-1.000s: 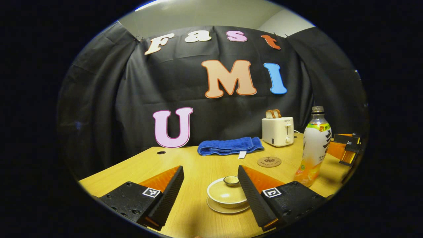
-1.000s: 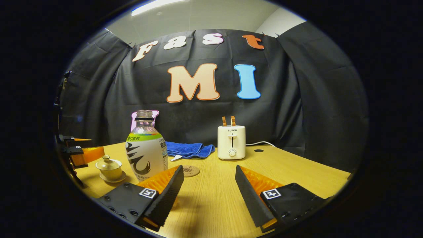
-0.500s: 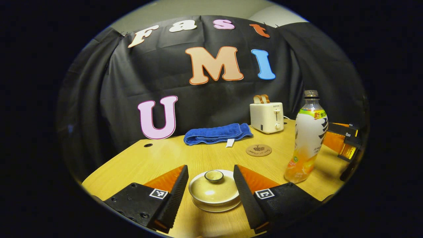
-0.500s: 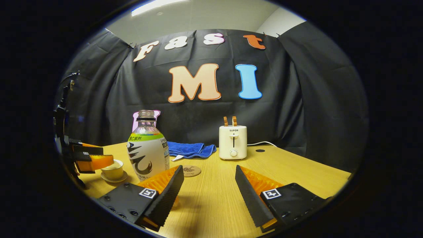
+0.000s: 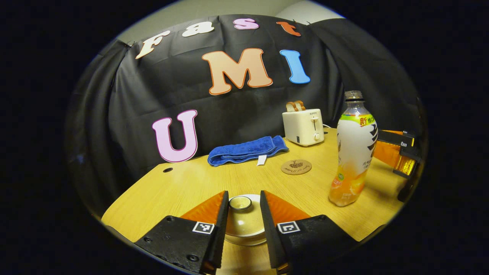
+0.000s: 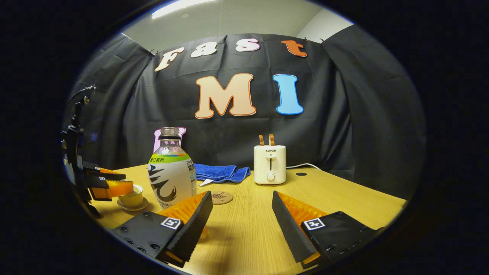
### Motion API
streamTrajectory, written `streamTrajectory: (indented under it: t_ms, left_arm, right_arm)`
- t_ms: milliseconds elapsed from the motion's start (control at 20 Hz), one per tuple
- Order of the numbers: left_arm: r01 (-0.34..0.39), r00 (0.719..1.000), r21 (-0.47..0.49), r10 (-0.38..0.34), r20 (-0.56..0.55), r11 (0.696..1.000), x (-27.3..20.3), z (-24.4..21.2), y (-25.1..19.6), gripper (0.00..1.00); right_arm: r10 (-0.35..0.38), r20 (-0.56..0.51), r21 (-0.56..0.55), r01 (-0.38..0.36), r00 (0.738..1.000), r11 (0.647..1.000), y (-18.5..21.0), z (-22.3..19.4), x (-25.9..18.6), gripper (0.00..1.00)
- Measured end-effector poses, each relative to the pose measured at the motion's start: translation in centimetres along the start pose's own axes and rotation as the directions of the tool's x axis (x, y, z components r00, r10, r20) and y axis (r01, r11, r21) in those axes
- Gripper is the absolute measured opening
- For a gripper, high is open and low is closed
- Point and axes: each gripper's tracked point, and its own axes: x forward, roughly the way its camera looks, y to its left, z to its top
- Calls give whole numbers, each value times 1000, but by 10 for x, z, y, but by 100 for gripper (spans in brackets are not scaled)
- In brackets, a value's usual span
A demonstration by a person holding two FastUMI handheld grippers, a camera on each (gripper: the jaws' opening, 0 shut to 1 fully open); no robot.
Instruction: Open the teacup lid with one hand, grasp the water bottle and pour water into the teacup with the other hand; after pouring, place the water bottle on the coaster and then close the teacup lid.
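Observation:
The pale teacup, with its lid [image 5: 244, 223] on, stands on a saucer [image 5: 244, 241] between my left gripper's [image 5: 243, 192] fingers. The jaws have narrowed around the lid's knob [image 5: 240, 203]; a small gap still shows on the right side. In the right gripper view that gripper [image 6: 110, 184] covers the top of the teacup [image 6: 131, 199]. The uncapped bottle [image 5: 354, 152] stands upright right of the cup. My right gripper [image 6: 242, 195] hovers open over the table, with the bottle [image 6: 170, 172] just beyond its left finger. The round coaster [image 5: 296, 167] lies bare behind.
A white toaster [image 5: 304, 126] with two slices of toast stands at the back, a folded blue towel [image 5: 246, 151] to its left. The wooden table [image 6: 344, 194] stretches bare to the right of my right gripper. The toaster's cable runs off behind it.
My left gripper came down and forward over the teacup, and its jaws narrowed around the lid's knob. The right gripper and the bottle stayed put.

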Motion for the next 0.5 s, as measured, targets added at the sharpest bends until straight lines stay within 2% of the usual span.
streamTrajectory:
  t_ms: [100,150,200,250,300,500]
  left_arm:
    - [3,1000,2,-3,5,1000,-1,1,-1,40]
    - [-4,1000,7,4,4,1000,0,1,1,40]
    - [-9,1000,8,9,2,1000,0,2,4,37]
    - [-6,1000,7,6,7,1000,0,0,3,30]
    - [-4,1000,12,4,9,1000,-1,2,2,29]
    - [-6,1000,1,6,15,1000,0,0,4,25]
  right_arm:
    - [1,1,0,-1,1000,1000,0,0,0,96]
    - [1,0,0,-1,1000,1000,0,0,0,99]
    - [1,0,0,-1,1000,1000,0,0,0,99]
    - [1,0,0,-1,1000,1000,0,0,0,96]
    - [2,0,0,-2,1000,1000,1,0,0,99]
    - [10,0,0,-10,1000,1000,2,1,-1,99]
